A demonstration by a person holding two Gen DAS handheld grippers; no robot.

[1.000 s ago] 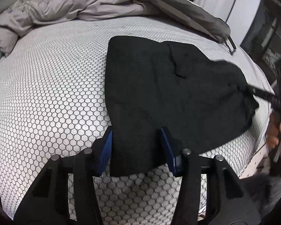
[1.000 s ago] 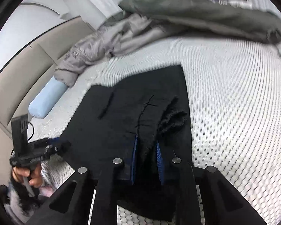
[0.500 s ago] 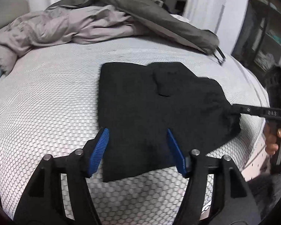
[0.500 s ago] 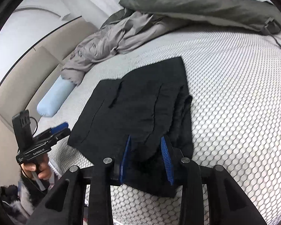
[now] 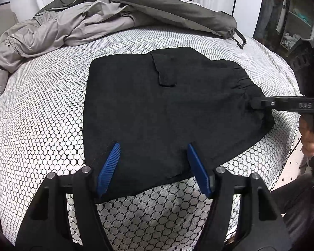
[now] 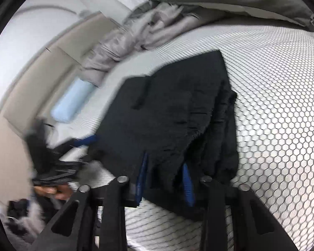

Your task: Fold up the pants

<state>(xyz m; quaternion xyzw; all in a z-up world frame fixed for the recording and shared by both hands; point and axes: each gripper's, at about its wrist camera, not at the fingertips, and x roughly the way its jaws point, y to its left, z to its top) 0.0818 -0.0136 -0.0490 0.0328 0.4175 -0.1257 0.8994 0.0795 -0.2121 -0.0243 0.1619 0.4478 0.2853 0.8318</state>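
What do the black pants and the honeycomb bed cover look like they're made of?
Black pants: soft matte woven fabric, possibly cotton blend, gathered at the elastic waistband. Bed cover: likely a printed or quilted textile; its hexagon pattern follows the mattress curve.

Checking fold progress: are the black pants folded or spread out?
Folded: the black pants lie as a compact stacked block on the bed, layered edges visible at the waistband.
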